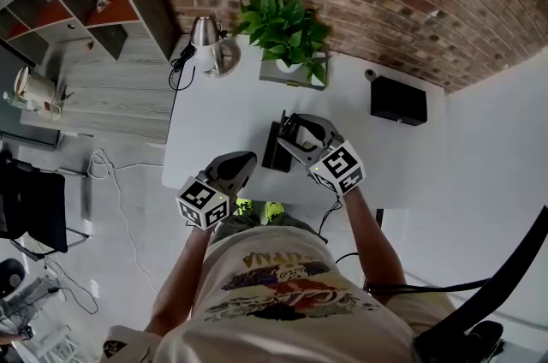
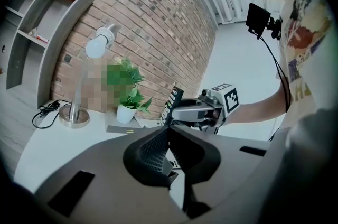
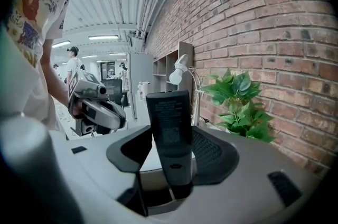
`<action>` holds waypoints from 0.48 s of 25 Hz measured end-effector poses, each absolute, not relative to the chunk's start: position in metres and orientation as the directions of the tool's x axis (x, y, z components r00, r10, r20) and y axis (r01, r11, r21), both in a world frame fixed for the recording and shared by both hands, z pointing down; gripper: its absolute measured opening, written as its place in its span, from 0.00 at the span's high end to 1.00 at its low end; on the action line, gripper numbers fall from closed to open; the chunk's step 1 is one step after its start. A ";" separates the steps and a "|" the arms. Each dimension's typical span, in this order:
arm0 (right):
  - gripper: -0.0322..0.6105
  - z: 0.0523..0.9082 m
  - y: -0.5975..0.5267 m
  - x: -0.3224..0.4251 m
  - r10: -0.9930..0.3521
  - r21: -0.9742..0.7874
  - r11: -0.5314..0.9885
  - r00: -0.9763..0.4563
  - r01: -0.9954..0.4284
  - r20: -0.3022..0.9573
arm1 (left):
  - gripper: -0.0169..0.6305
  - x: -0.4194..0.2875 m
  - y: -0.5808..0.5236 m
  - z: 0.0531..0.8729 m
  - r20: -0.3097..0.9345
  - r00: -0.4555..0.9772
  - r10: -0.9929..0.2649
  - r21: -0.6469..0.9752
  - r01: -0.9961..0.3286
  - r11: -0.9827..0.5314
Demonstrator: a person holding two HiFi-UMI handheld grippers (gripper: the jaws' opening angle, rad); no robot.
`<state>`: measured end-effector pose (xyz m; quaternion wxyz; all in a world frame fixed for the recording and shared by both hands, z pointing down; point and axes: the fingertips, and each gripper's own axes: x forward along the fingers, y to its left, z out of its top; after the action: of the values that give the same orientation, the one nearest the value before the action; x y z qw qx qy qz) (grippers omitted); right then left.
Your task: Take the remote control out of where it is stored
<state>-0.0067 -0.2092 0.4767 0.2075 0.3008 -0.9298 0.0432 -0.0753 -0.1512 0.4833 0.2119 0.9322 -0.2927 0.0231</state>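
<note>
Both forearms reach forward from the torso over the white desk [image 1: 224, 109]. The left gripper [image 1: 243, 161] hangs over the desk's near edge, its jaws pressed together on nothing. The right gripper [image 1: 293, 139], a little farther in, has its jaws clamped on the lower end of the remote control [image 3: 170, 128]. The remote stands roughly upright above the desk, leaning slightly. It is a slim black slab, its labelled back toward the right gripper's camera and its buttons toward the left gripper.
</note>
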 end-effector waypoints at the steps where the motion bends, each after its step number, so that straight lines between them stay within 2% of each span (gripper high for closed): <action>1: 0.58 0.474 -0.209 -0.006 -0.551 0.044 0.807 -0.725 -0.589 0.412 | 0.97 -0.076 -0.152 0.482 0.164 0.831 -0.531 0.378 -0.551 -0.744; 12: 0.58 0.441 -0.199 0.007 -0.635 0.049 0.734 -0.660 -0.677 0.402 | 0.97 -0.066 -0.166 0.471 0.173 0.868 -0.466 0.347 -0.496 -0.796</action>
<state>0.0072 -0.1990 0.4407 0.2002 0.3606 -0.9095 0.0522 -0.0665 -0.1660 0.4708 0.1935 0.9468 -0.2541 0.0392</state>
